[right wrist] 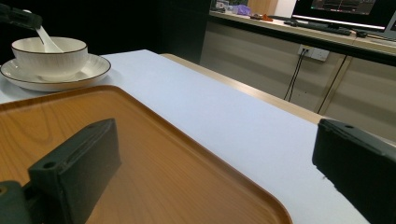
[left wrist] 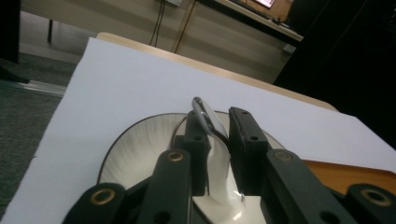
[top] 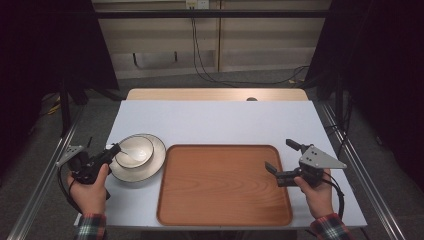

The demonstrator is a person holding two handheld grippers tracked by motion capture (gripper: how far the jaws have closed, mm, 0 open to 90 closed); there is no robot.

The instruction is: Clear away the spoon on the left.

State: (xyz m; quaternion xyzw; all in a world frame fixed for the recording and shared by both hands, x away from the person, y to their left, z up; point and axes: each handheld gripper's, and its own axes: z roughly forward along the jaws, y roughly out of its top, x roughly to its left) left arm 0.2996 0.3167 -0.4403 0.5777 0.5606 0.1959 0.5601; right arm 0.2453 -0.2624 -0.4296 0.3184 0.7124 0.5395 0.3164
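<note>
- Spoon (left wrist: 208, 122) is the thing in play: white, its scoop down in the bowl (top: 135, 151), handle slanting up and away from the tray (top: 225, 186).
- Left claw (top: 114, 150) has its jaws pressed on the spoon handle; the left gripper view shows the handle pinched between the two black jaws.
- Bowl sits on a plate (top: 154, 164), and the plate lies on the bench (top: 220, 122) just beside the tray's left edge.
- Right claw (top: 284, 159) hangs over the tray's right edge, jaws spread wide, nothing between them.
- Tray holds nothing at all: bare wood grain from rim to rim.
- Bowl holds the spoon's scoop; whether anything else is in it I cannot tell.
- My read: this is the grasp step, spoon secured and not yet lifted.
- Next move calls for a straight lift to clear the bowl rim without dragging bowl or plate, then a carry toward the tray.
- Watch that thin, glossy handle: it could pivot in the pinch.
</note>
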